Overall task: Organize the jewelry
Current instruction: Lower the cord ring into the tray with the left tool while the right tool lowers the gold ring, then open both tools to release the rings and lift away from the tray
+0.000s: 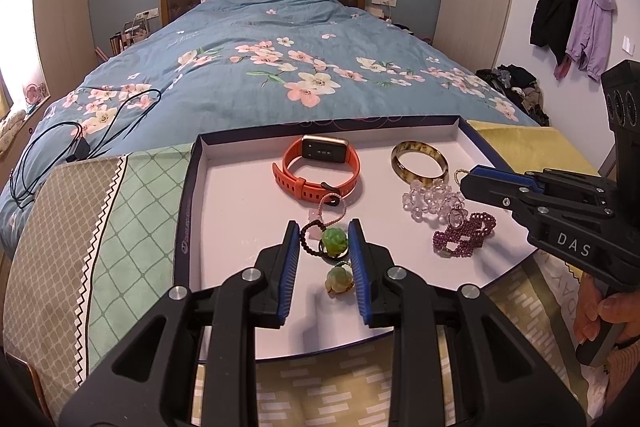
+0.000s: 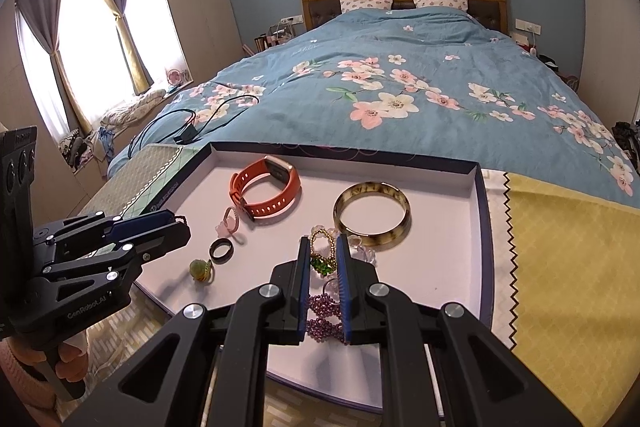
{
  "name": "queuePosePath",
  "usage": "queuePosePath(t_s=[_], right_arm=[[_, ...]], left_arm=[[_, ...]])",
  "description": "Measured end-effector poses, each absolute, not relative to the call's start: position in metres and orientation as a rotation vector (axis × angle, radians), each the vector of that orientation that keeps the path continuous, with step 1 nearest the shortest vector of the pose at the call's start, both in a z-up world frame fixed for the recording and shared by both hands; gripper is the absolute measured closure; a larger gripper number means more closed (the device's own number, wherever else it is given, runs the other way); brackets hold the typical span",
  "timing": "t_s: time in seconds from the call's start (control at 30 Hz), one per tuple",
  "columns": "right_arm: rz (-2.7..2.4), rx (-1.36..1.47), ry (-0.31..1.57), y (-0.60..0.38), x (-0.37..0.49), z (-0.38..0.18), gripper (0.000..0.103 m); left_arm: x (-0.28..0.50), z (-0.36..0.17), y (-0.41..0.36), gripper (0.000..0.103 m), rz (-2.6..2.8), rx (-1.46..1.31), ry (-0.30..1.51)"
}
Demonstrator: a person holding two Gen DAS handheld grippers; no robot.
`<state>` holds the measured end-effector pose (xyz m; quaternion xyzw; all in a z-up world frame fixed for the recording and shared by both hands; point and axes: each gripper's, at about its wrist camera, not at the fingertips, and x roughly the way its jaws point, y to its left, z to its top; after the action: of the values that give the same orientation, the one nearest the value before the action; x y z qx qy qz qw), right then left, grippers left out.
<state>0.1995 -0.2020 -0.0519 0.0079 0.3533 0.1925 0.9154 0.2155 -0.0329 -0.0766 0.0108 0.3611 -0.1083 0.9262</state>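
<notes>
Hovering over the near part of the shallow tray [image 1: 188, 211], the left hand-held gripper [image 1: 325, 245] is spread wide around a green stone ring [image 1: 334, 241], not pinching it. To the right, the right hand-held gripper [image 2: 323, 247] is parted narrowly astride a gold bead ring [image 2: 322, 241], above a purple bead bracelet [image 2: 322, 311]. An orange watch [image 1: 320, 167] and amber bangle [image 1: 418, 161] lie farther back.

Glossy bangle [image 2: 372, 221], matt rubbery watch strap [image 1: 320, 173].
</notes>
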Motion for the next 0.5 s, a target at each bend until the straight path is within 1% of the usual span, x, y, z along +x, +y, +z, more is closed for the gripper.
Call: queuePosePath(t_s=[0.5], right_arm=[[0.388, 0.004, 0.777, -0.196, 0.205, -0.064, 0.09]], left_arm=[[0.222, -0.087, -0.036, 0.078, -0.222, 0.036, 0.773]])
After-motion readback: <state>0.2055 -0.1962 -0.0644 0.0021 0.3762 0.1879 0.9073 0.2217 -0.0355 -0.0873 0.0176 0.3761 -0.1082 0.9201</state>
